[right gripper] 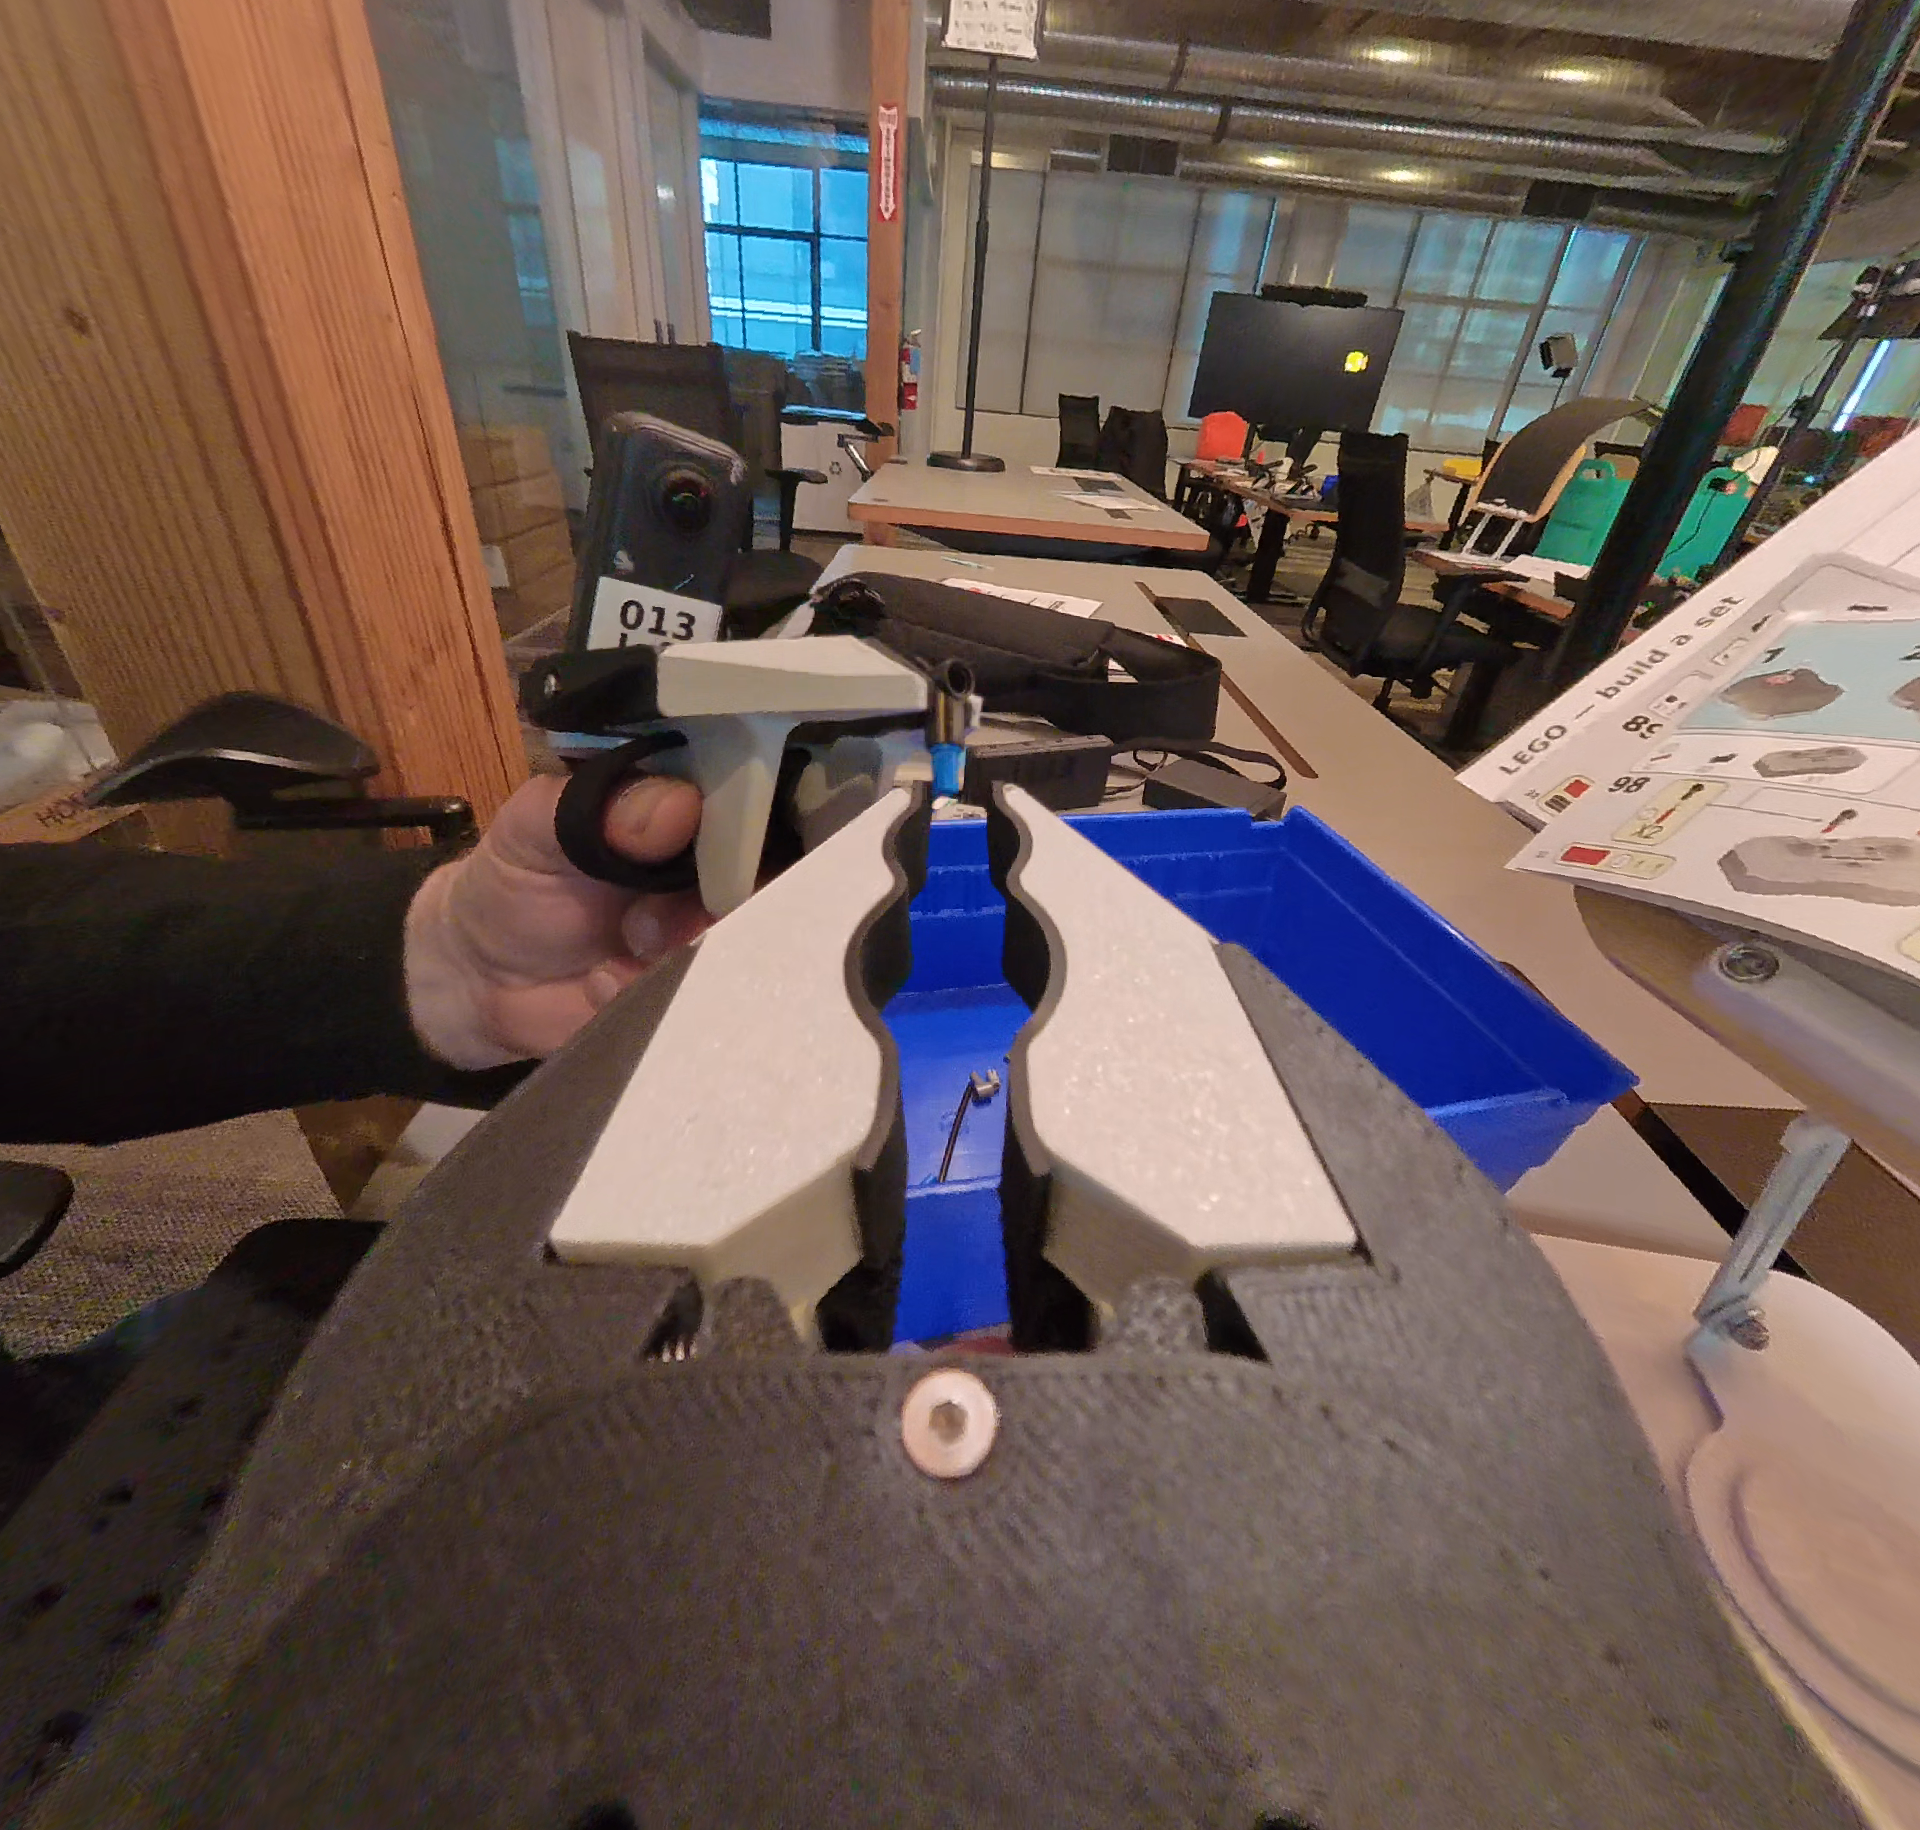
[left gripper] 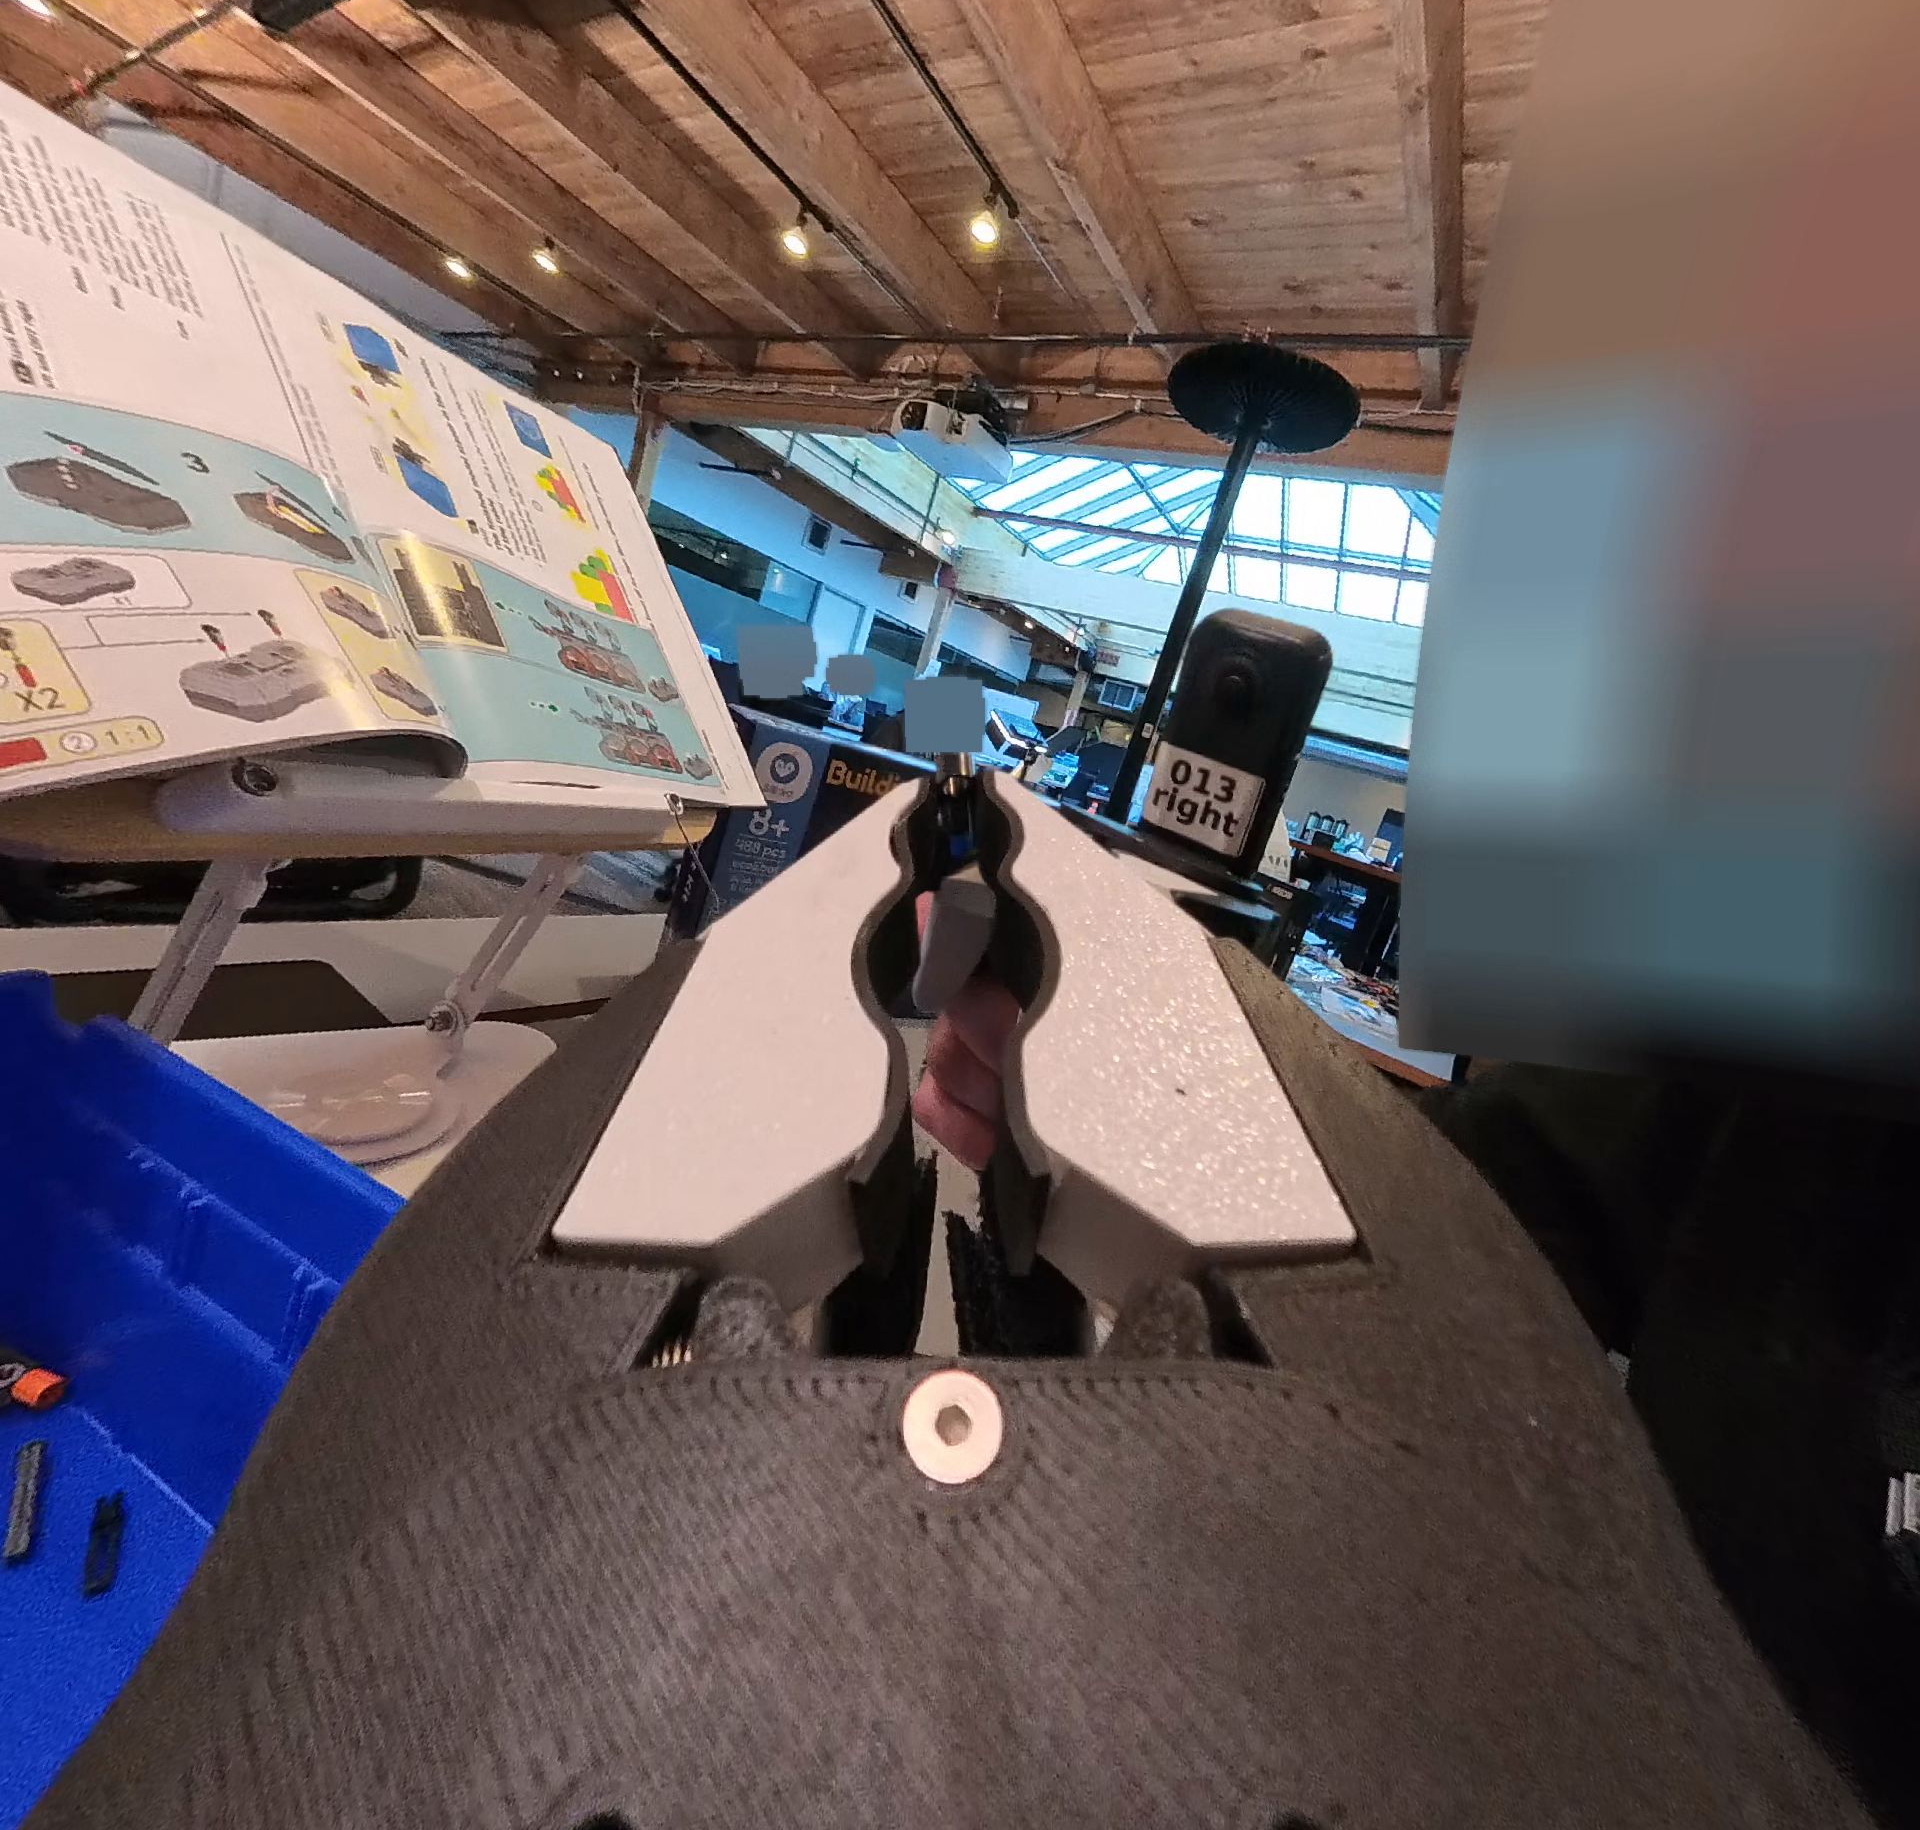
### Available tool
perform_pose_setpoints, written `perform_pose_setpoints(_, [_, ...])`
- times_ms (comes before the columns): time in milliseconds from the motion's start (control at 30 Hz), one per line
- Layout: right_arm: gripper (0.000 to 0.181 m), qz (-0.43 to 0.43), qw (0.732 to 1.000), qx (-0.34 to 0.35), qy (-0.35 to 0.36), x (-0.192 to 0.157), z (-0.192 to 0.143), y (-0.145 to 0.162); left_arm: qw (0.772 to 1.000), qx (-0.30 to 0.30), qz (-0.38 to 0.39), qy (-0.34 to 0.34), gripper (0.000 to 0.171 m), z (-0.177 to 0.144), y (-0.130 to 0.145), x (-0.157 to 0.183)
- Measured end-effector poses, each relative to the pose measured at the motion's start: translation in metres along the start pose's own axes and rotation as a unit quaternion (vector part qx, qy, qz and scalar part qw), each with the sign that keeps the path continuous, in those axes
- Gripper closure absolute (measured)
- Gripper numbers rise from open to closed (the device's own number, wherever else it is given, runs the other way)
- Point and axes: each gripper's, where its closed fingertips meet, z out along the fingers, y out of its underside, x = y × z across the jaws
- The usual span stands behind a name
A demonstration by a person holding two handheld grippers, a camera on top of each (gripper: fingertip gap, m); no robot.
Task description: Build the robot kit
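Note:
In the left wrist view my left gripper is shut on a small part, a dark grey barrel with a blue end. The right wrist view shows that gripper side-on in a person's hand, pinching the part with its blue end pointing down. My right gripper sits just under that blue end, its jaws a narrow gap apart and holding nothing. One of its grey fingers shows through the left gripper's gap. Both hover over a blue bin.
The bin holds a few small dark parts. An open instruction booklet rests on a white stand, also seen at the right. A black pouch lies behind the bin. A wooden post stands at the left. My two grippers' fingertips are within a few centimetres of each other.

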Motion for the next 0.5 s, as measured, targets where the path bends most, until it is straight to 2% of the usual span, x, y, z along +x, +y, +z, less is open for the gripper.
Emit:
perform_pose_setpoints(300, [0.180,-0.005,1.000,-0.024,-0.017,-0.004,0.003,0.015,1.000,-0.005,0.017,-0.020,0.166,-0.009,0.015,-0.006])
perform_pose_setpoints(500, [0.181,-0.096,0.994,-0.055,0.005,-0.014,0.003,0.018,0.999,0.023,0.027,-0.023,0.167,-0.016,0.014,0.002])
